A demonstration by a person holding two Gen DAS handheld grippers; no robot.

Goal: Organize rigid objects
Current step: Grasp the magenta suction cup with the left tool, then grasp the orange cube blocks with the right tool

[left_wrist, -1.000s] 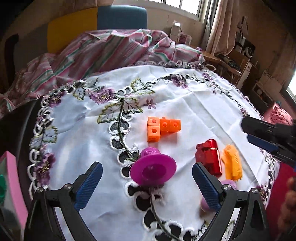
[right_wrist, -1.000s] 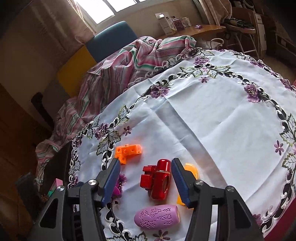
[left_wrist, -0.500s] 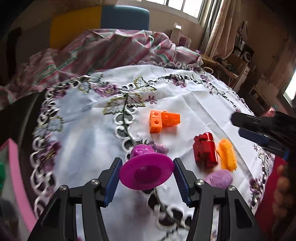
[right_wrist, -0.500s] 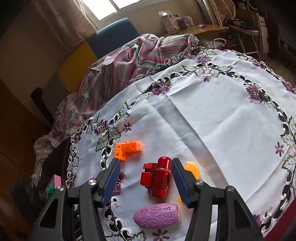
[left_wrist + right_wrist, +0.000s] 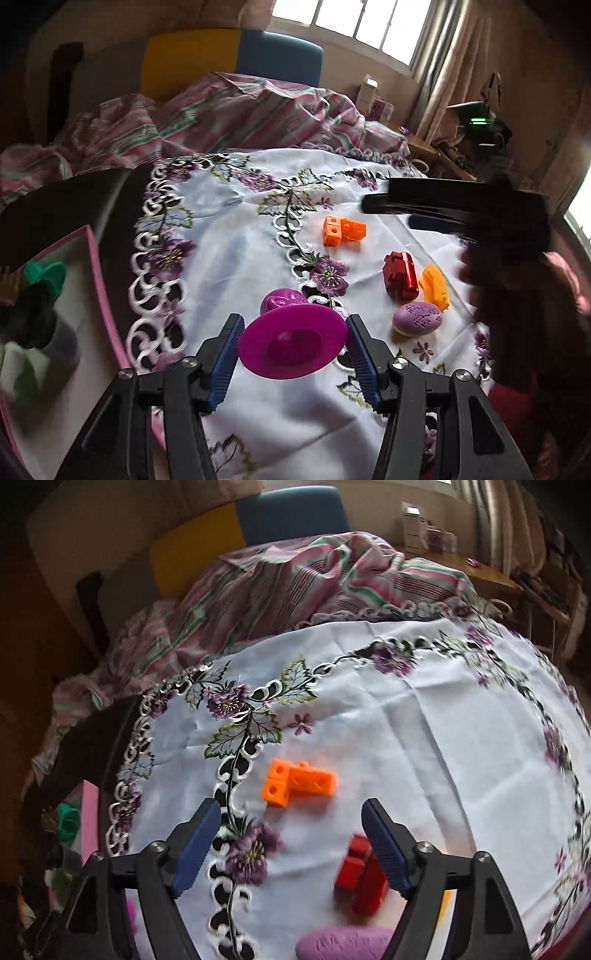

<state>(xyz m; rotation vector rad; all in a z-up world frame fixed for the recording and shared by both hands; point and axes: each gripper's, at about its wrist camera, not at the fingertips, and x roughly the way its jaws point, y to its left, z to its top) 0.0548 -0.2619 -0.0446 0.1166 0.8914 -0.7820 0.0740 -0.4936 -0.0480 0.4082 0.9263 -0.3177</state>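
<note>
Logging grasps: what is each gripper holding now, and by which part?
Left gripper clamps the magenta suction cup by its disc rim; right gripper holds nothing.

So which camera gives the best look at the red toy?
The left wrist view: the red toy lies whole and sharp beside the yellow piece. In the right wrist view it is blurred and partly hidden behind a finger of the right claw.

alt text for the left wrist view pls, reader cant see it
The left gripper is shut on a magenta flanged toy above a white embroidered tablecloth. Beyond it lie orange cubes, a red toy, a small orange piece and a purple oval; a pink tray sits at left.
</note>
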